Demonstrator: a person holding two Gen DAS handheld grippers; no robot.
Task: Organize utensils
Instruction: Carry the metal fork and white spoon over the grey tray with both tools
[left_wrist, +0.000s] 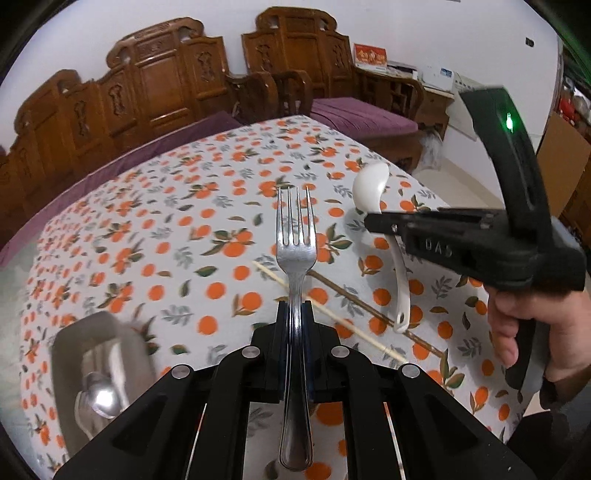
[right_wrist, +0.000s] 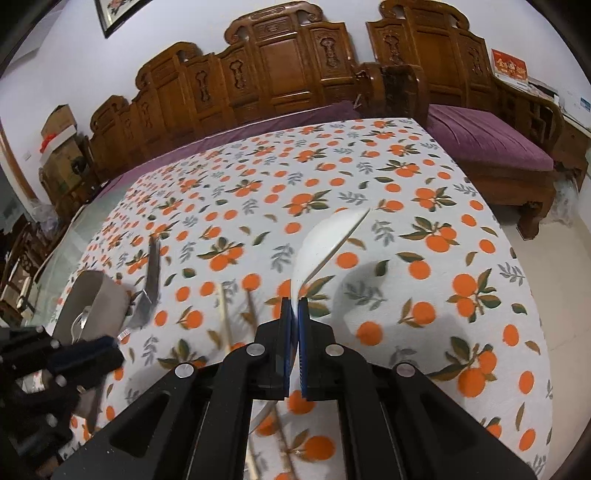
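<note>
A table draped in a white cloth printed with oranges and green leaves (right_wrist: 388, 236) fills both views, with carved wooden seats and purple cushions behind it. Toward its left side stands a grey, rounded-rectangular metal container (left_wrist: 74, 354), which already holds at least one shiny metal spoon (left_wrist: 101, 397) and so appears to be where the utensils are being gathered. The left gripper (left_wrist: 295, 306) has its jaws closed on the handle of a silver four-tined metal fork (left_wrist: 295, 240), gripped about midway so that the tines point forward and the handle end trails back under the fingers; the fork is lifted clear of the cloth, just to the right of the container, likely so it can be carried over and dropped in. The right gripper (right_wrist: 294, 301) is clamped on the thin handle of a white ceramic soup spoon (right_wrist: 325, 240), whose bowl juts out ahead and tilts onto its edge; in the left wrist view the same spoon hangs in the air beside the right hand (left_wrist: 524, 332), well to the right of the fork. Holding each utensil by its narrow handle suits the flat pads and keeps the wider end free. On the cloth between the two grippers lie a pale wooden chopstick (left_wrist: 332, 314) and a darker brown chopstick (left_wrist: 376, 314), crossing below the fork and not yet collected.
</note>
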